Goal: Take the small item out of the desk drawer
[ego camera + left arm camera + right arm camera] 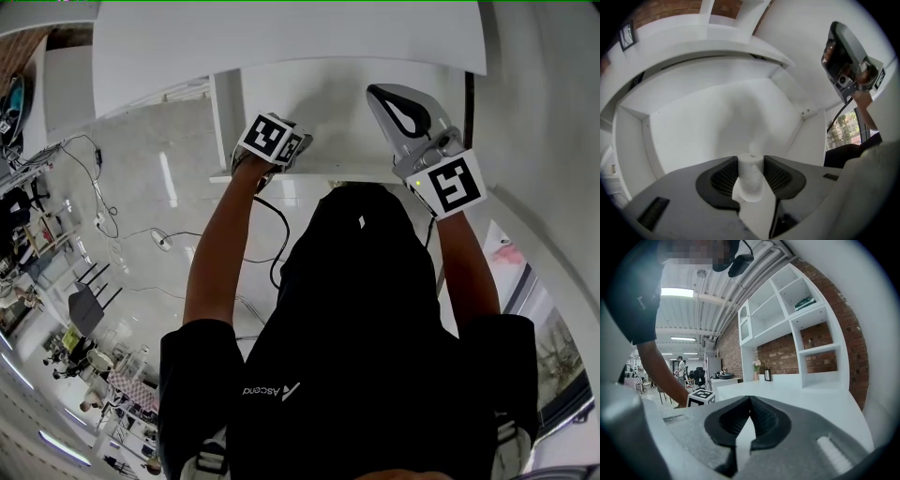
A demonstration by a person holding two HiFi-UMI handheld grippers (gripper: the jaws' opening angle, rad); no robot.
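The white desk drawer [328, 112] stands pulled out in front of me in the head view. My left gripper [272, 141] reaches into its left part. In the left gripper view its jaws [751, 161] are shut on a small white roll [751, 180], with the black pads against both of its sides. The bare white drawer walls [717, 117] lie behind it. My right gripper [394, 103] hovers over the drawer's right side, also seen as the grey right gripper [843, 56]. Its jaws [750, 399] are shut and empty.
The white desk top [281, 37] runs beyond the drawer. Cables [94, 216] and a chair [89, 305] lie on the floor to the left. White wall shelves [797, 310] on brick rise behind the desk. People stand far off in the room [682, 366].
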